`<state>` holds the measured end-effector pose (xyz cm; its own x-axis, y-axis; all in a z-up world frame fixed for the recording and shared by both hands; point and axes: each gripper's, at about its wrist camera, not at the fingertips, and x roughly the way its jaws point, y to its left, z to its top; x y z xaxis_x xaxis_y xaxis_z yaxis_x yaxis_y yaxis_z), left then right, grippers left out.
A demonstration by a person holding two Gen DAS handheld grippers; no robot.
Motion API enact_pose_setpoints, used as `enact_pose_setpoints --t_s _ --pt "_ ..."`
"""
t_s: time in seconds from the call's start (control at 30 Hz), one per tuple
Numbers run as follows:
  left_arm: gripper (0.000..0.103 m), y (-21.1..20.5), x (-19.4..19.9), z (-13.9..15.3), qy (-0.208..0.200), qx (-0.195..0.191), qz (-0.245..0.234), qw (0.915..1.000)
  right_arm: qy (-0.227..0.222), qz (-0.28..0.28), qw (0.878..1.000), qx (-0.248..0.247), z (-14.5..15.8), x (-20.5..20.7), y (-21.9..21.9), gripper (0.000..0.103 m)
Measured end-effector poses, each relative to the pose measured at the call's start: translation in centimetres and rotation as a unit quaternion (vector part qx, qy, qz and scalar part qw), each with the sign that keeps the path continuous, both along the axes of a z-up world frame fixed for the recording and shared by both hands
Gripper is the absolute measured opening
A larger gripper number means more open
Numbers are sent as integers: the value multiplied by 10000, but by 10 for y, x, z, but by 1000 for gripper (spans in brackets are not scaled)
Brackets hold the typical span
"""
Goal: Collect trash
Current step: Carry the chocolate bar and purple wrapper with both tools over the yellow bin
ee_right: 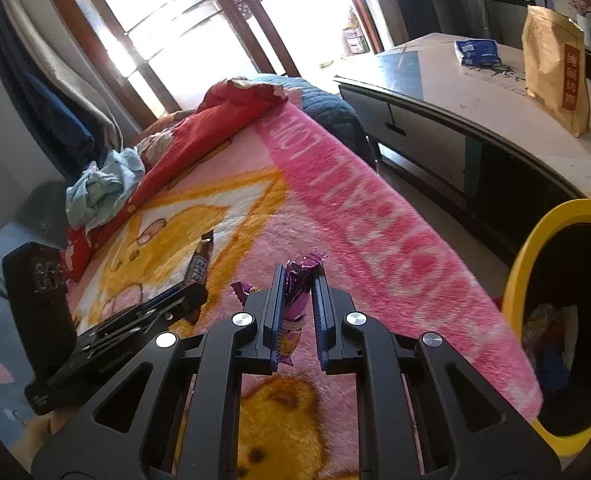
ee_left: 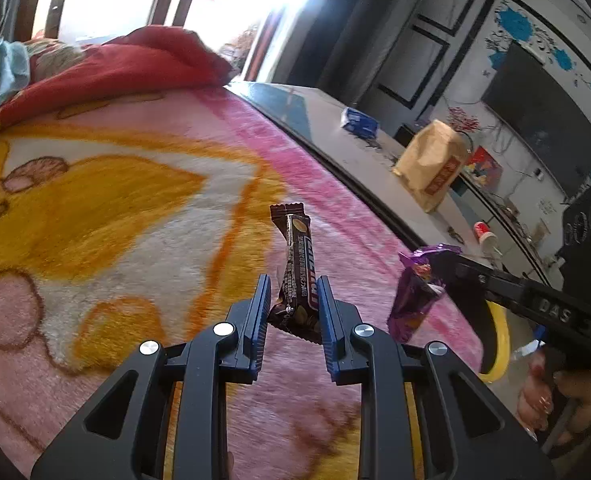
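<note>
Low in the left wrist view, the left gripper (ee_left: 294,308) has its jaws clenched on a brown snack wrapper (ee_left: 298,276), which stands up between the blue pads above the pink blanket (ee_left: 135,208). In the right wrist view, the right gripper (ee_right: 298,306) grips a purple wrapper (ee_right: 296,292) the same way, lower centre. A yellow-rimmed bin (ee_right: 535,248) sits at the right edge, beside the bed.

My left claw (ee_left: 294,308) and right claw (ee_right: 298,308) are matte black frames with triangular cut-outs, round silver screws and ribbed blue pads (ee_left: 258,322). One arm reads "DAS".
</note>
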<state>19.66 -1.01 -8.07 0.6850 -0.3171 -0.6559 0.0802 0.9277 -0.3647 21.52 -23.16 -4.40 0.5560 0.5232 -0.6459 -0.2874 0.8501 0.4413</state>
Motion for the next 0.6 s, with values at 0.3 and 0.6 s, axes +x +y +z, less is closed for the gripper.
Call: enact_pose_setpoints --t_s 0.3,0.6 --pt "22 -23 -14 20 -224 -8 -329 9992 -184 -217 9995 95 16 -7 -22 9" --pt "22 -40 -20 30 -343 6 -556 9979 -360 -441 9983 102 27 -13 -45 9"
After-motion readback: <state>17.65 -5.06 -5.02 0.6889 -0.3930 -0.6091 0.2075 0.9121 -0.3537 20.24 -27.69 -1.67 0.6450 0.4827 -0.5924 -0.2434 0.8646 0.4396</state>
